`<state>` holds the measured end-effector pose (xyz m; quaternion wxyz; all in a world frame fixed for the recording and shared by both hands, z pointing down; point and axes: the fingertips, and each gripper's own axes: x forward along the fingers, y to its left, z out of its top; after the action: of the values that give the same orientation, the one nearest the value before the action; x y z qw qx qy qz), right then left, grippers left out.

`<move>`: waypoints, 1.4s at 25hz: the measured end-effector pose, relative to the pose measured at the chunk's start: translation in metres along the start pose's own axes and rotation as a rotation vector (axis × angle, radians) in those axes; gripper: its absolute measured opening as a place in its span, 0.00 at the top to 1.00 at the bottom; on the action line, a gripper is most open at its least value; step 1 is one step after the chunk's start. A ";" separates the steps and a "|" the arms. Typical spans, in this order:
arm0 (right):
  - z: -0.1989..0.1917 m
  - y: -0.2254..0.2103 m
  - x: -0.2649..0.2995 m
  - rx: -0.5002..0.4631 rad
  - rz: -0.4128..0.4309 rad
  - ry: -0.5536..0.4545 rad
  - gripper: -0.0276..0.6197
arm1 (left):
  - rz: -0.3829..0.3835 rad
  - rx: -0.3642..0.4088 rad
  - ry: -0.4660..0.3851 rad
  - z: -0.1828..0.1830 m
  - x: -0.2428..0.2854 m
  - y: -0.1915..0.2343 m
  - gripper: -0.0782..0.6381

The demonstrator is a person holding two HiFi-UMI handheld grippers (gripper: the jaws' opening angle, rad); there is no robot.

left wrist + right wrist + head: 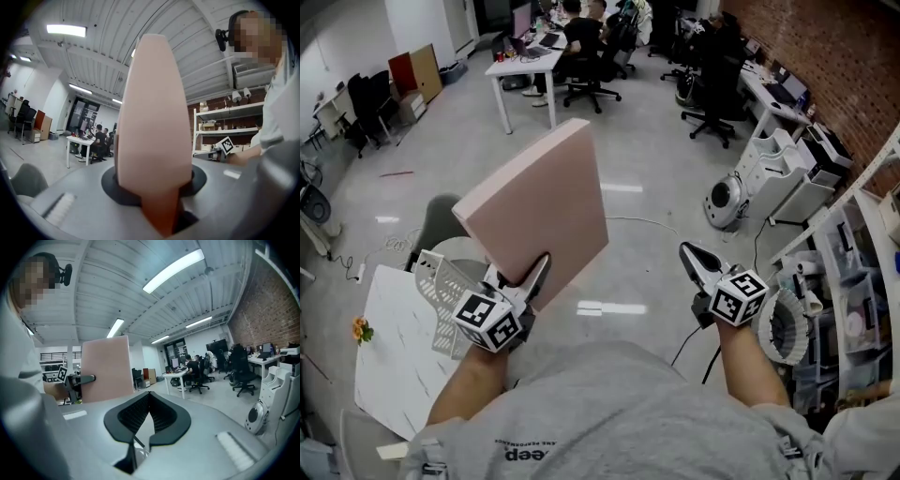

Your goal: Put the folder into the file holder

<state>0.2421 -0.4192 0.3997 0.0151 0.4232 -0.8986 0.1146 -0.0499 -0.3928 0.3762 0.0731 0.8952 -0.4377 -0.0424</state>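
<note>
Left gripper [534,274] clamps the pink folder [539,206] by its lower edge, upright in the air beside the white mesh file holder [439,286] on the table [384,366]. Right gripper [694,255] is closed and empty. Gripped at 1 edge only, the folder could pivot and miss the slot.

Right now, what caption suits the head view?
Left gripper grips a pink folder; right gripper shut and empty.
</note>
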 end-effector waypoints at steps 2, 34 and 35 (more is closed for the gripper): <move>0.004 0.001 0.015 -0.014 0.027 0.011 0.95 | 0.041 0.005 -0.015 0.006 -0.011 0.010 0.61; 0.003 0.266 0.228 -0.125 0.669 0.138 0.95 | 0.596 0.168 -0.171 0.123 -0.343 0.117 0.61; 0.001 0.269 0.231 -0.125 0.670 0.143 0.95 | 0.596 0.166 -0.173 0.120 -0.348 0.121 0.61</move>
<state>-0.1114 -0.4284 0.3750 0.0652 0.0940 -0.9896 0.0874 -0.3738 -0.2023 0.2827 -0.0284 0.7236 -0.6871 -0.0594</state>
